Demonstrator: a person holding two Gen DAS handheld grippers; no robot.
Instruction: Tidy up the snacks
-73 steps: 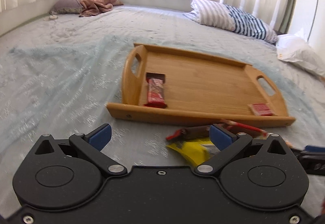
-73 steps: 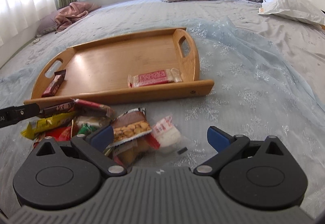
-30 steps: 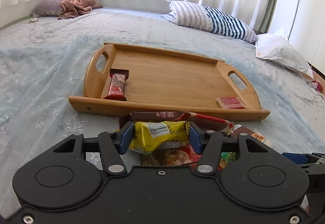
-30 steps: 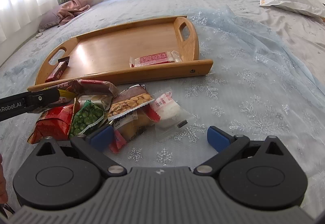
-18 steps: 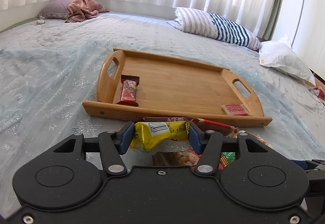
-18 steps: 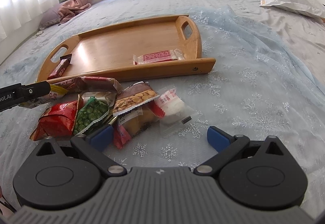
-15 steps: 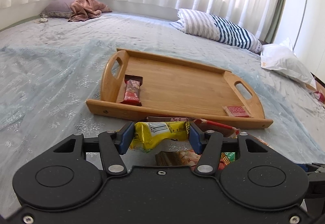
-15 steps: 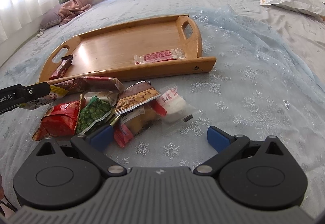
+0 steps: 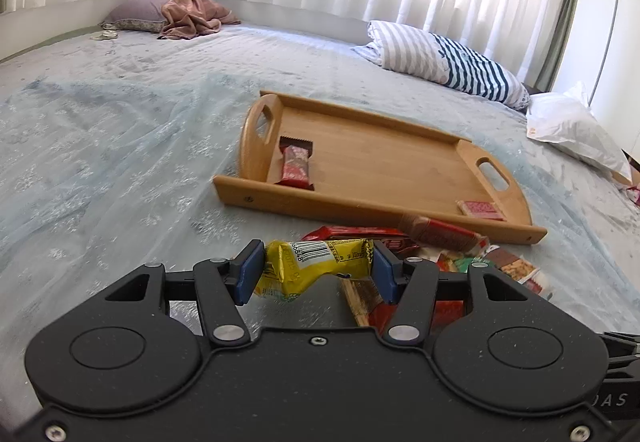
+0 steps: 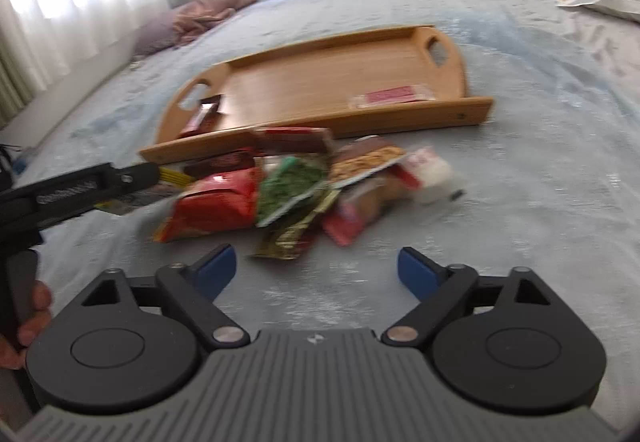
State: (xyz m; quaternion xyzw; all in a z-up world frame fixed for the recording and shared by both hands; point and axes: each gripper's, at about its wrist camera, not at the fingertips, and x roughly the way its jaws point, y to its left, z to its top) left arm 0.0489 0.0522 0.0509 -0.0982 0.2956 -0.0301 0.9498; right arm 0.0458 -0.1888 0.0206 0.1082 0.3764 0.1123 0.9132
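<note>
My left gripper (image 9: 318, 268) is shut on a yellow snack packet (image 9: 316, 262) and holds it above the bed, in front of the wooden tray (image 9: 384, 157). The tray holds a red chocolate bar (image 9: 295, 166) at its left end and a red-labelled clear packet (image 9: 481, 209) at its right front corner. A pile of snack packets (image 10: 288, 185) lies on the bedspread before the tray (image 10: 340, 77). My right gripper (image 10: 316, 270) is open and empty, just short of the pile. The left gripper (image 10: 92, 187) shows at the left of the right wrist view.
A striped pillow (image 9: 444, 59) and a white pillow (image 9: 568, 125) lie at the far right of the bed. A purple pillow with a pink cloth (image 9: 180, 15) lies at the far left. Curtains line the back wall.
My left gripper closed on the yellow packet, lifted it from the pile and has now shifted left. My right gripper drew back from the pile and stays open.
</note>
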